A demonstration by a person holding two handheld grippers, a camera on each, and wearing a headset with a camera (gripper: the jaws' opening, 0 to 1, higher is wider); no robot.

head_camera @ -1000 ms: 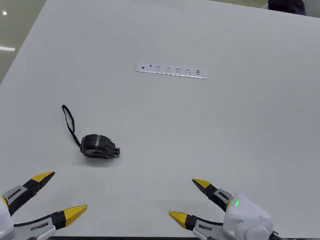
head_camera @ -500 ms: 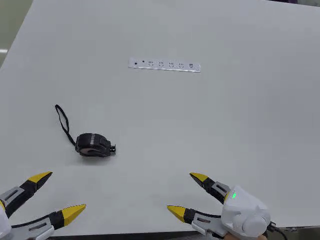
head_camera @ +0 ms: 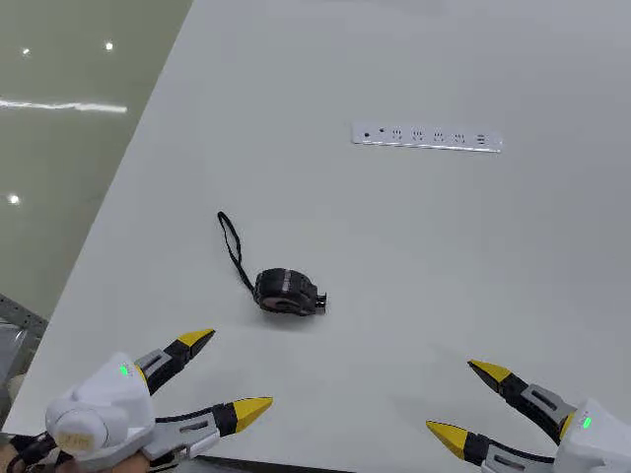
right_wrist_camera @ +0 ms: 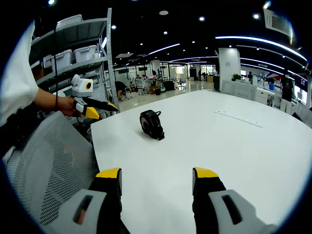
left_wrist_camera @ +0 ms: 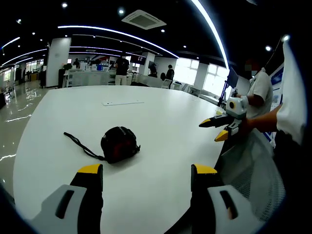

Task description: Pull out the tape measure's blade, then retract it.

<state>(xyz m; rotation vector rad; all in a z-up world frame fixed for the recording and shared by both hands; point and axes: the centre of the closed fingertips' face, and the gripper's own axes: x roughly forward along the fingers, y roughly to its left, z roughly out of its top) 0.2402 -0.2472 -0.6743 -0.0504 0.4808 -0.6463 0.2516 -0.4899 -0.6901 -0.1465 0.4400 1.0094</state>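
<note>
Since half a second ago the headset has swung, so the whole scene sits further right in the head view and glossy floor [head_camera: 69, 148] shows at 9 o'clock; the tape measure [head_camera: 286, 292] has kept its place against the power strip [head_camera: 426, 138], and the left gripper [head_camera: 225, 372] has come slightly nearer to it. The black tape measure lies on the white table [head_camera: 414, 256], a little toward 7 o'clock of the picture's centre, untouched, with a small tab jutting from its case at 3 o'clock and its wrist strap [head_camera: 234, 246] trailing toward 11 o'clock. The power strip lies well apart at 1 o'clock from it. The left gripper hovers near the table's edge, the tape at its 1 o'clock; its yellow-tipped jaws stand spread wide and hold nothing. The right gripper [head_camera: 465, 400] hovers at 5 o'clock, jaws likewise parted and empty. Each gripper view looks low across the table at the tape and takes in the room, which the head view leaves out: from the left, ceiling lights and distant people [left_wrist_camera: 122, 63]; from the right, metal shelving [right_wrist_camera: 83, 44] with bins, a mesh chair back [right_wrist_camera: 53, 161], and a hand [right_wrist_camera: 62, 103] holding the other gripper.
</note>
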